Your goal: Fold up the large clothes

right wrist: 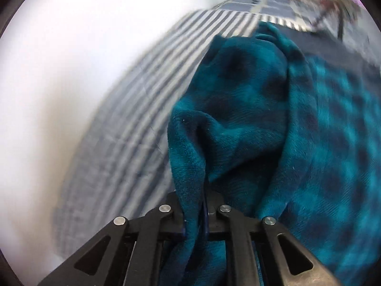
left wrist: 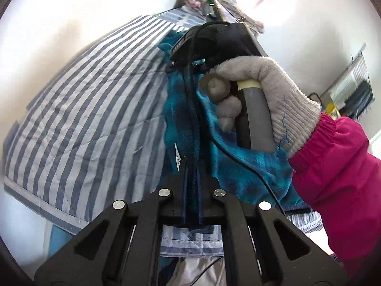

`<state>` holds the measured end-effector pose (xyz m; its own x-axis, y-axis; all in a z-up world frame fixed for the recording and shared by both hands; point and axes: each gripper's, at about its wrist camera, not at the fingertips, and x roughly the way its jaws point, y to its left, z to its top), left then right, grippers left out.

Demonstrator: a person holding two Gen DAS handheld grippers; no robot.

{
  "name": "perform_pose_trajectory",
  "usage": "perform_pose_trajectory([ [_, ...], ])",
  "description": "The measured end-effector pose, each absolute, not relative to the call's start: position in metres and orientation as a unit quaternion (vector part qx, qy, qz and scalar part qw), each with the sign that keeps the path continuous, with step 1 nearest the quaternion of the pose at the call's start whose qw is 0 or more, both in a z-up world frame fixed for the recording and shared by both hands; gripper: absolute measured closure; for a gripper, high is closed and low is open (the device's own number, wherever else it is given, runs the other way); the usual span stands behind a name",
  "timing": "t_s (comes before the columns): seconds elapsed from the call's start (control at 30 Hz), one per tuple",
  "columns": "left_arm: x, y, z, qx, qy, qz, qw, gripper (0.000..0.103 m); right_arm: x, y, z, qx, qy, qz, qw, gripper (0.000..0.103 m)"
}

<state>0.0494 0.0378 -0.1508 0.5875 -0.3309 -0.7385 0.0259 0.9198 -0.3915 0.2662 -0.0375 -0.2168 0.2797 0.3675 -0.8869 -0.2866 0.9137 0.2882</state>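
Teal fleece garment (right wrist: 250,119), dark-checked, bunched, on striped bedding (left wrist: 83,107)

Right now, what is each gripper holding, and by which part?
Both grip the teal fleece garment: left gripper on a hem edge, right gripper pinching a bunched fold.

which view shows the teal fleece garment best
The right wrist view: the teal fleece garment fills much of the frame, its dark check pattern and folds visible. In the left wrist view it is mostly hidden behind the right hand-held gripper and the gloved hand.
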Motion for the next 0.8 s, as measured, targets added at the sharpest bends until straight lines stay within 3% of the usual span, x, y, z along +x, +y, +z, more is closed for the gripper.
perform_pose_trajectory([
  [0.3, 0.044, -0.039, -0.136, -0.074, 0.425, -0.143, 0.890, 0.099, 0.252, -0.167, -0.202, 0.276, 0.465, 0.266, 0.798, 0.097],
  [0.5, 0.037, -0.097, -0.143, -0.007, 0.433, -0.172, 0.885, 0.099, 0.222, -0.267, -0.253, 0.423, 0.440, 0.215, 0.763, 0.097],
  [0.63, 0.036, -0.109, -0.152, 0.009, 0.444, -0.178, 0.878, 0.099, 0.217, -0.284, -0.274, 0.421, 0.463, 0.181, 0.759, 0.097],
  [0.8, 0.036, -0.114, -0.155, 0.004, 0.446, -0.183, 0.876, 0.099, 0.216, -0.277, -0.259, 0.385, 0.466, 0.174, 0.778, 0.097],
])
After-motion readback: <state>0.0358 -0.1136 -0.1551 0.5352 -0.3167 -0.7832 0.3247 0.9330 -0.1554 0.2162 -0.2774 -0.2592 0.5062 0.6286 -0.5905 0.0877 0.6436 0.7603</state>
